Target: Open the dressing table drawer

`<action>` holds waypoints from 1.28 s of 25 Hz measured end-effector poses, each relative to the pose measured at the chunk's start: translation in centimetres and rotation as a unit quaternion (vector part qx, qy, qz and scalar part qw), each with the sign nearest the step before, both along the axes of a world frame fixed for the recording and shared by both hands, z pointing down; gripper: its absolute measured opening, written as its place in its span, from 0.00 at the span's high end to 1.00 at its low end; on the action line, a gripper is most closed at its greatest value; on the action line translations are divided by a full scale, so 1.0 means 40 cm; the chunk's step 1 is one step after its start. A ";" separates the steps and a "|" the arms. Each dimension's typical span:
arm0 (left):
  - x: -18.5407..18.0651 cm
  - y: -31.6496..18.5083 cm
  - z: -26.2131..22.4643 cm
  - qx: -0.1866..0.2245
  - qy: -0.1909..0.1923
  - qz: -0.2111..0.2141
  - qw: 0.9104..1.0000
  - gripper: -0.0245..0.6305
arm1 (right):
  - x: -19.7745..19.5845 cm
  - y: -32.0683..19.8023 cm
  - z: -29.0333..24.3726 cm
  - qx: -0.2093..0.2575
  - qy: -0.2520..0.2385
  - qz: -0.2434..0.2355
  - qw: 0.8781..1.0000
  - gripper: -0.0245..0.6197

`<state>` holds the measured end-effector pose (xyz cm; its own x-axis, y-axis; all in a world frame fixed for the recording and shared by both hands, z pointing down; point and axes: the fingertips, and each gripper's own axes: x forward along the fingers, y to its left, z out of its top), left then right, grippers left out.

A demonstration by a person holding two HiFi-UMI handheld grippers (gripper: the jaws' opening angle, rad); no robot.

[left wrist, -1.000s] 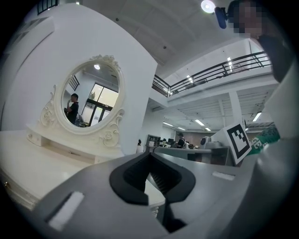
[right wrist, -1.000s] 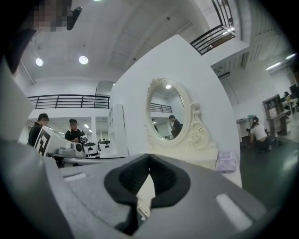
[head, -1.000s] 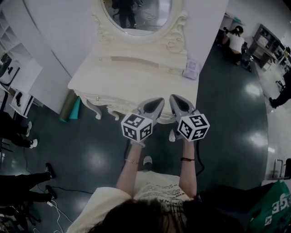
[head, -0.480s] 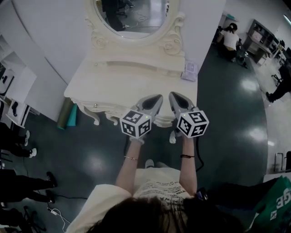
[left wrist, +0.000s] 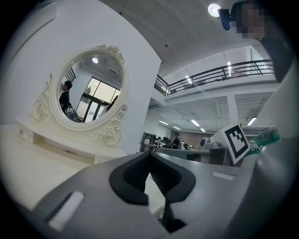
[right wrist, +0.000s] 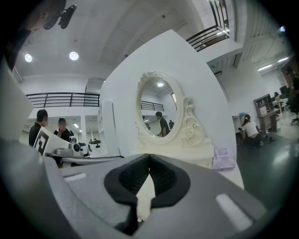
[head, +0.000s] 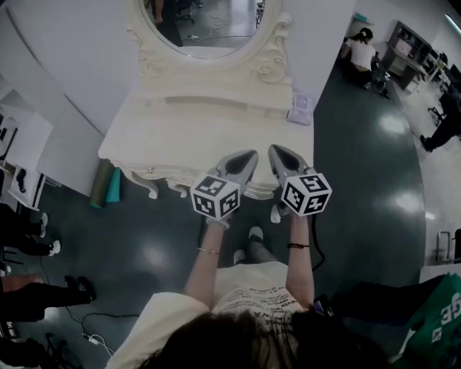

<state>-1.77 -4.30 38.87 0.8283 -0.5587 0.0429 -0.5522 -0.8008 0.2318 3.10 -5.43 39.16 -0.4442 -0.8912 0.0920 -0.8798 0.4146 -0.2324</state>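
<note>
Approach step. Left gripper point(head: 247, 157) and right gripper point(head: 278, 153) both had fingers fully shut and empty, hovering over the surface's point(head: 180, 130) near edge. Drawer point(head: 173, 174) sat under that edge, apparently closed. Next, probably: drop lower, open fingers, grip the drawer front.

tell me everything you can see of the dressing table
Cream white, painted wood by its look, the dressing table stands against a white wall. An oval mirror in a carved scrolled frame rises from a low shelf at its back. The top holds a lilac packet at the back right corner. The scalloped front has a small knob and curved legs; no drawer is pulled out. The left gripper and right gripper, both shut, are over its front edge; contact cannot be told.
</note>
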 end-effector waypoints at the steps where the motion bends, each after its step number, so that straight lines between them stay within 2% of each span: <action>1: 0.000 -0.008 0.005 -0.003 0.001 0.000 1.000 0.96 | 0.000 -0.008 0.005 -0.003 0.001 0.000 1.000 0.96; 17: 0.005 -0.141 0.049 -0.031 0.004 -0.008 0.999 0.96 | 0.015 -0.147 0.056 -0.037 -0.001 0.002 0.999 0.96; 32: 0.058 -0.301 0.106 -0.056 -0.002 -0.017 0.998 0.96 | 0.061 -0.311 0.120 -0.068 -0.007 -0.014 0.998 0.96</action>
